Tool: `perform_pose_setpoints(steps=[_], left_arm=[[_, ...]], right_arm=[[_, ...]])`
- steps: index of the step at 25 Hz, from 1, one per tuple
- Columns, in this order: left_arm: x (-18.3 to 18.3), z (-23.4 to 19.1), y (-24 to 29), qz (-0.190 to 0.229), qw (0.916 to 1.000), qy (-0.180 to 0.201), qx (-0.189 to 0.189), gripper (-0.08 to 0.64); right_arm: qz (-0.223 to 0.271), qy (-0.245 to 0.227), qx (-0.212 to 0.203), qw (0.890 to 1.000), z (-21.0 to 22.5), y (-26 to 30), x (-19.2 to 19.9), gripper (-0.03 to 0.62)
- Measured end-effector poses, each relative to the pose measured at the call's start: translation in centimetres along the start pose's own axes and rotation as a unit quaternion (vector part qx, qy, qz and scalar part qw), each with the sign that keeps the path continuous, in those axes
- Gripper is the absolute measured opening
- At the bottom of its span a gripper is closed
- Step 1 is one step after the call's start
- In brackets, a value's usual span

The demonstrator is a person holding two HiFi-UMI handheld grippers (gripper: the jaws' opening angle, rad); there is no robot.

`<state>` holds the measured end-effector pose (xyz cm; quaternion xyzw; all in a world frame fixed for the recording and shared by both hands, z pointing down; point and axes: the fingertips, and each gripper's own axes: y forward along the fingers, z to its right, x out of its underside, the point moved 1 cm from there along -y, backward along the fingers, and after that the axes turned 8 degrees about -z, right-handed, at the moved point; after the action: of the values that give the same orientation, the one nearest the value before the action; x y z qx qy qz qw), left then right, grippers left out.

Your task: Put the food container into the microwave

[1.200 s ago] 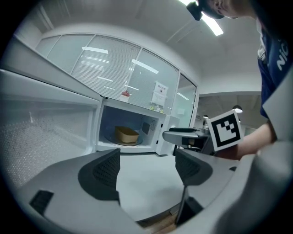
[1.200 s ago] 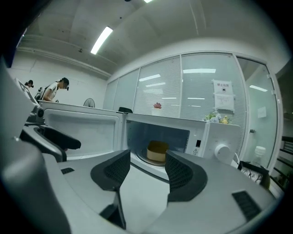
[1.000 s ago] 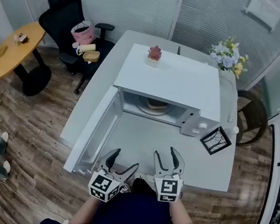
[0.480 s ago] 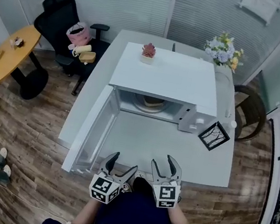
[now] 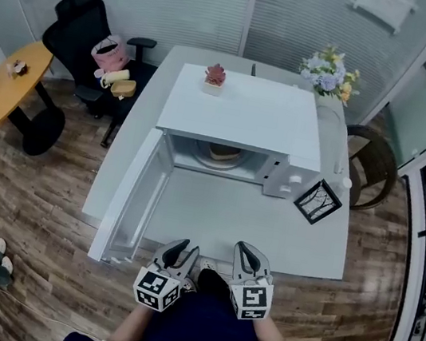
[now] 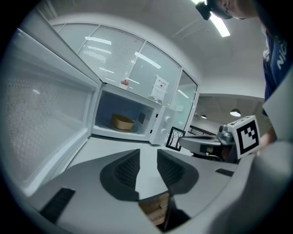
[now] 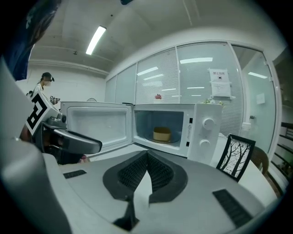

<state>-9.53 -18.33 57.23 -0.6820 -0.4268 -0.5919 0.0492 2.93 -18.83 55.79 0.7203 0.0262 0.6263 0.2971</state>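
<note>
Jaws of the left gripper [image 6: 148, 155] stand slightly apart, with a narrow gap between the ribbed dark pads [image 6: 126, 170] and nothing in it. The right gripper [image 7: 147, 155] has its jaws closed, tips meeting, and holds nothing either. Both hover over the front edge of the pale grey table [image 5: 267, 231], close to the person's body and well apart from the white microwave oven [image 5: 243, 114]. Its door [image 5: 135, 201] hangs wide open on the left, and the round tan food container [image 7: 161, 134] rests inside the oven.
</note>
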Motion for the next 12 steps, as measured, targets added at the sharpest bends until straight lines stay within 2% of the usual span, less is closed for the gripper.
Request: perform_pose_setpoints(steps=[2, 5, 8, 12], left_arm=[[-0.1, 0.1, -0.1, 0.003, 1.0, 0.0, 0.0, 0.065], [0.0, -0.2, -0.1, 0.003, 0.9999, -0.006, -0.014, 0.003], [0.0, 0.1, 0.0, 0.003, 1.0, -0.004, -0.007, 0.003], [0.2, 1.4, 0.5, -0.008, 0.9997, 0.017, 0.013, 0.003]], right_arm=[[0.005, 0.014, -0.01, 1.0, -0.1, -0.3, 0.1, 0.011], [0.008, 0.034, -0.015, 0.999, 0.0, -0.7, 0.4, 0.011], [0.003, 0.037, -0.015, 0.999, 0.2, -0.8, 0.7, 0.011], [0.004, 0.034, -0.024, 0.999, -0.3, -1.1, 0.7, 0.009]])
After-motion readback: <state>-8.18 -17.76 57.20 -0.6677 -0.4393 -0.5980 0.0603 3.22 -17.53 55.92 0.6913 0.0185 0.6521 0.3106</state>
